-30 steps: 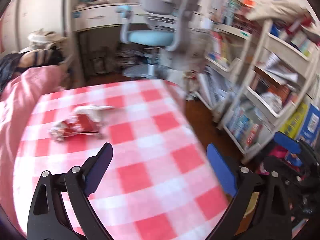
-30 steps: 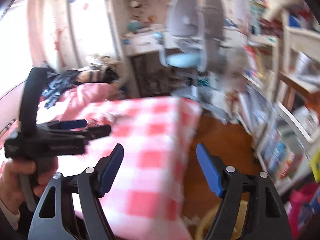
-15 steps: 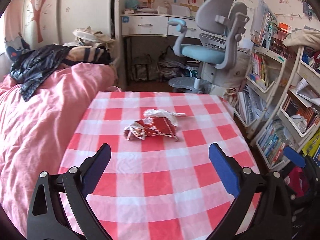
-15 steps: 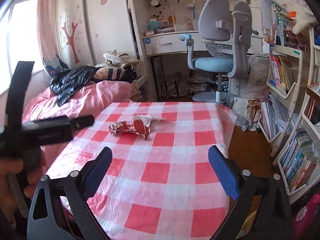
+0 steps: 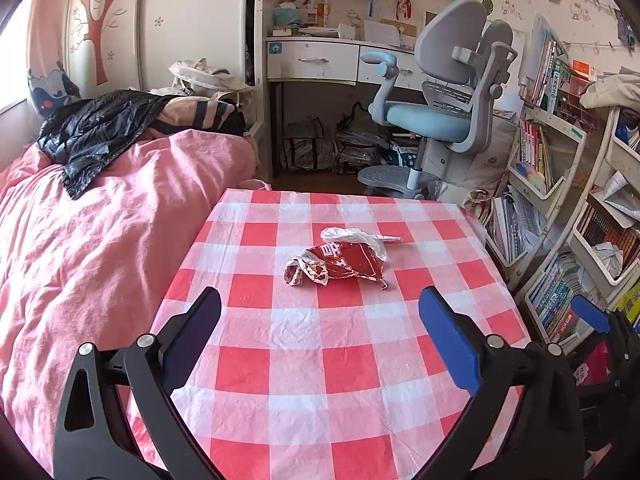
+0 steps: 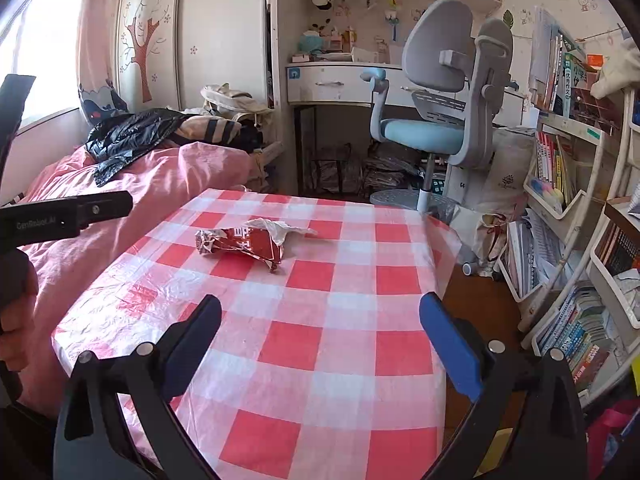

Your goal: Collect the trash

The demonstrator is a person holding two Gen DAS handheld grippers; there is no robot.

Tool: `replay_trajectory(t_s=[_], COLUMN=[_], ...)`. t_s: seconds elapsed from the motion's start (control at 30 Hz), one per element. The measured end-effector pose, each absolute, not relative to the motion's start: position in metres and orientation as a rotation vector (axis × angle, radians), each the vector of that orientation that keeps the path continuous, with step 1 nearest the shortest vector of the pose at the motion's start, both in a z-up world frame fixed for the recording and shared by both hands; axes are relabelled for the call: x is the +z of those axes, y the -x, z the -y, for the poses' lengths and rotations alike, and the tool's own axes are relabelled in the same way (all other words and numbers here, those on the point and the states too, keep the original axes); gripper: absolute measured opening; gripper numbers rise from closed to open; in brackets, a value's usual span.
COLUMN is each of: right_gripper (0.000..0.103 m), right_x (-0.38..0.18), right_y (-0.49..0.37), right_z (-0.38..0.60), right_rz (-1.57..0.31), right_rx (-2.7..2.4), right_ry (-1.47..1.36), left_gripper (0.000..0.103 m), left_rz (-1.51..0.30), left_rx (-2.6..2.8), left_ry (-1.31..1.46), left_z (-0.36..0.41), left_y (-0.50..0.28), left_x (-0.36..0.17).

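Red-checked tablecloth [image 5: 344, 360] bearing one crumpled red wrapper [image 5: 336, 266] at its far centre, touching one white scrap [image 5: 356, 236]. My two grippers, left gripper [image 5: 320, 328] and right gripper [image 6: 320, 328], hover wide-spread, holding nothing.

Table [image 5: 320, 360] covered by a red-and-white checked plastic cloth [image 6: 312, 320], creased and glossy along its left edge. On the cloth, toward the far half and left of centre in the right wrist view: one crumpled red snack wrapper [image 5: 340, 266] [image 6: 240, 246] lying flat, and one crumpled white plastic scrap [image 5: 356, 237] [image 6: 276, 228] touching the wrapper's far side. Bed [image 5: 100, 240] directly beside the table on the left, under a pink quilt [image 6: 132, 188], with a black jacket [image 5: 92, 132] [image 6: 128, 136] heaped at its far end.
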State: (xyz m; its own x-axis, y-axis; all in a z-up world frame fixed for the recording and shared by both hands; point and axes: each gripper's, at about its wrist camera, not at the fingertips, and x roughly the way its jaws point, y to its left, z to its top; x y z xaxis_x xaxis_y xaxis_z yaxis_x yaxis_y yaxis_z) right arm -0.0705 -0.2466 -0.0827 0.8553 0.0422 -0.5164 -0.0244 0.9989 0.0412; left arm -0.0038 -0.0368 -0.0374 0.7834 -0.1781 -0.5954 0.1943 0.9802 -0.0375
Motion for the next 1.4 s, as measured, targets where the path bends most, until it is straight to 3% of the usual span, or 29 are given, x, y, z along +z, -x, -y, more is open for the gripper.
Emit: replay_trajectory(t_s=[1.4], right_gripper=[0.095], right_x=[-0.087], right_y=[0.069], right_z=[0.224], right_rz=[-0.552], right_rx=[0.067], right_ry=[0.075], left_gripper=[0.096], left_rz=[-0.637], left_rx=[-0.152], left_ry=[-0.072], left_z=[0.034], left_y=[0.000], left_x=[-0.038])
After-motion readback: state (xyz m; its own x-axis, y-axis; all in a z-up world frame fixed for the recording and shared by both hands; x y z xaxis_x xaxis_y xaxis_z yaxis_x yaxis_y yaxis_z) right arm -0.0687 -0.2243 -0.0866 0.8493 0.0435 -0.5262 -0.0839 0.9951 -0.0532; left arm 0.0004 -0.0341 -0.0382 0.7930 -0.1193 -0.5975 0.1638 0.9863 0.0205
